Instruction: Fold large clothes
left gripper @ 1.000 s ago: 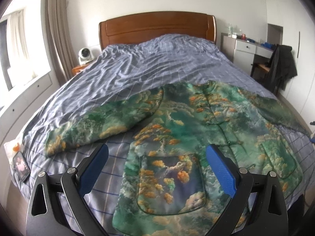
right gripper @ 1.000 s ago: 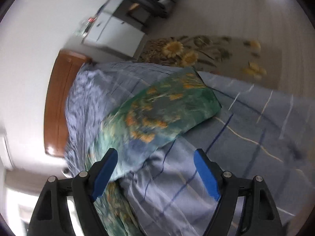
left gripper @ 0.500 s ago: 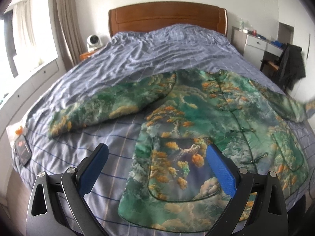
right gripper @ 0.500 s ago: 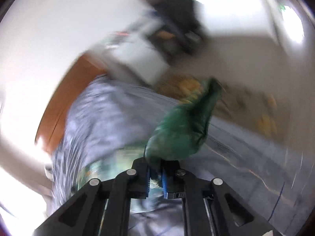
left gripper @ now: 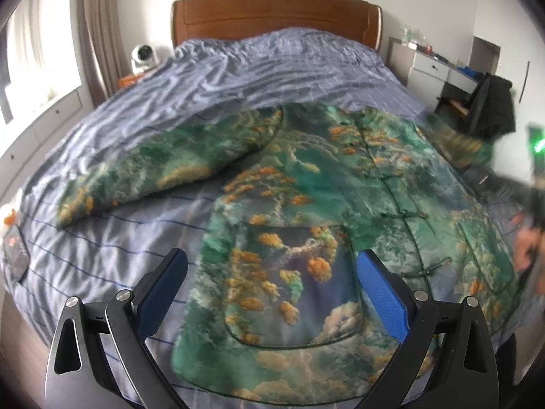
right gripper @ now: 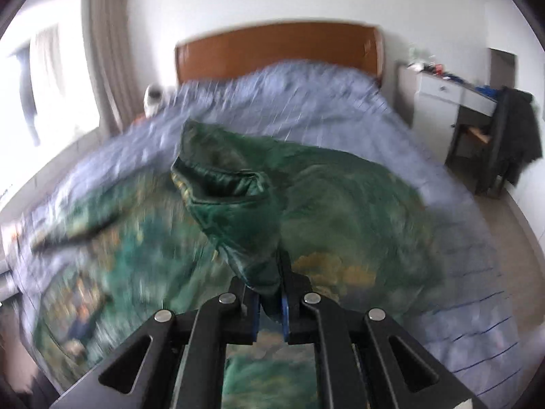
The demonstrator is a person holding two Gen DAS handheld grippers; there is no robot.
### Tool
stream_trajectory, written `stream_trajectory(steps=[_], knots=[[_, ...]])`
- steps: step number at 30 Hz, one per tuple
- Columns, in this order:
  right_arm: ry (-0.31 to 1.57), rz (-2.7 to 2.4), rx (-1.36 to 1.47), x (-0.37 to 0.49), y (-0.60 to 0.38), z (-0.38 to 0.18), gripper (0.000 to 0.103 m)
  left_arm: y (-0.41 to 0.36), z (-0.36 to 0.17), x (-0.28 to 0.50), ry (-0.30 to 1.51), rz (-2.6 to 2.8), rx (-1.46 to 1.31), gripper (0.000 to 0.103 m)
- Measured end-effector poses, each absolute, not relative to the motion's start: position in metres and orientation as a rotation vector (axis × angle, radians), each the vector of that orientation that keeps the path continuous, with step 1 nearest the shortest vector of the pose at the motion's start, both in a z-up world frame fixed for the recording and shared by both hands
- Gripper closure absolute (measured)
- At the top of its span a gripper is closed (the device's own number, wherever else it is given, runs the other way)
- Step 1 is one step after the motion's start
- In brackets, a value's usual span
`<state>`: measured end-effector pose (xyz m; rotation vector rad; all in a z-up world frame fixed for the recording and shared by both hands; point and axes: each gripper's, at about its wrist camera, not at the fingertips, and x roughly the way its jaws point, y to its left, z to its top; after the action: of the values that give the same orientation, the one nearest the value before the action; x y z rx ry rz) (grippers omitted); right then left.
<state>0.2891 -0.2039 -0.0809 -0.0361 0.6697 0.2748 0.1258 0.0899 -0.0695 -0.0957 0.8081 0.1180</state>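
Note:
A green jacket (left gripper: 306,204) printed with orange trees and clouds lies front up on the bed, its left sleeve (left gripper: 143,184) stretched out toward the left. My left gripper (left gripper: 272,293) hovers open over the jacket's lower pocket, nothing between its fingers. My right gripper (right gripper: 270,310) is shut on the cuff of the right sleeve (right gripper: 231,187), which stands lifted above the jacket body (right gripper: 143,259) with its open end facing the camera. At the right edge of the left wrist view, a blurred hand (left gripper: 526,245) moves beside the jacket.
The bed (left gripper: 255,68) has a blue checked cover and a wooden headboard (left gripper: 272,13). A phone (left gripper: 13,248) lies at the bed's left edge. A white desk (left gripper: 439,68) and a chair draped with a dark coat (left gripper: 490,109) stand to the right.
My right gripper shut on the right sleeve's cuff, rolled upright and swung it up over the jacket. My left gripper sank slightly toward the pocket, still open.

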Motion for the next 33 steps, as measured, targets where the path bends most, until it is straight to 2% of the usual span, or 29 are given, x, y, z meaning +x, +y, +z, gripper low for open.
stream_trajectory(steps=[4, 5, 6, 8, 9, 14, 18, 20, 22, 23, 25, 27, 28, 29, 33], knots=[[0.753, 0.275, -0.142, 0.276, -0.170, -0.131, 0.088, 0.078, -0.077, 0.141, 0.850, 0.033, -0.110, 0.003], [0.780, 0.270, -0.160, 0.273, -0.166, -0.140, 0.082, 0.073, -0.079, 0.147, 0.860, 0.005, -0.113, 0.003], [0.801, 0.279, -0.166, 0.271, -0.163, -0.147, 0.069, 0.068, -0.080, 0.153, 0.868, -0.020, -0.115, 0.003], [0.824, 0.313, -0.156, 0.260, -0.160, -0.154, 0.054, 0.056, -0.082, 0.167, 0.888, -0.081, -0.129, 0.003], [0.820, 0.329, -0.147, 0.252, -0.164, -0.152, 0.050, 0.048, -0.082, 0.177, 0.903, -0.130, -0.149, 0.003], [0.799, 0.353, -0.126, 0.211, -0.177, -0.146, 0.047, 0.014, -0.089, 0.225, 0.972, -0.356, -0.302, 0.003], [0.759, 0.340, -0.101, 0.176, -0.196, -0.128, 0.046, -0.022, -0.114, 0.276, 1.067, -0.470, -0.407, 0.006], [0.743, 0.335, -0.079, 0.162, -0.204, -0.116, 0.046, -0.038, -0.132, 0.300, 1.141, -0.472, -0.438, 0.019], [0.724, 0.333, -0.060, 0.151, -0.210, -0.109, 0.046, -0.051, -0.146, 0.316, 1.203, -0.469, -0.439, 0.027], [0.716, 0.331, -0.055, 0.147, -0.212, -0.108, 0.046, -0.056, -0.150, 0.322, 1.218, -0.457, -0.429, 0.036], [0.699, 0.325, -0.039, 0.139, -0.216, -0.104, 0.046, -0.064, -0.155, 0.329, 1.244, -0.430, -0.402, 0.046], [0.686, 0.321, -0.027, 0.131, -0.220, -0.103, 0.046, -0.069, -0.154, 0.330, 1.246, -0.408, -0.369, 0.066], [0.679, 0.316, -0.025, 0.128, -0.222, -0.102, 0.046, -0.070, -0.153, 0.331, 1.252, -0.391, -0.351, 0.084], [0.673, 0.311, -0.026, 0.126, -0.223, -0.102, 0.046, -0.071, -0.152, 0.332, 1.257, -0.376, -0.352, 0.092], [0.656, 0.283, -0.025, 0.120, -0.228, -0.102, 0.046, -0.072, -0.136, 0.331, 1.225, -0.362, -0.341, 0.096]])
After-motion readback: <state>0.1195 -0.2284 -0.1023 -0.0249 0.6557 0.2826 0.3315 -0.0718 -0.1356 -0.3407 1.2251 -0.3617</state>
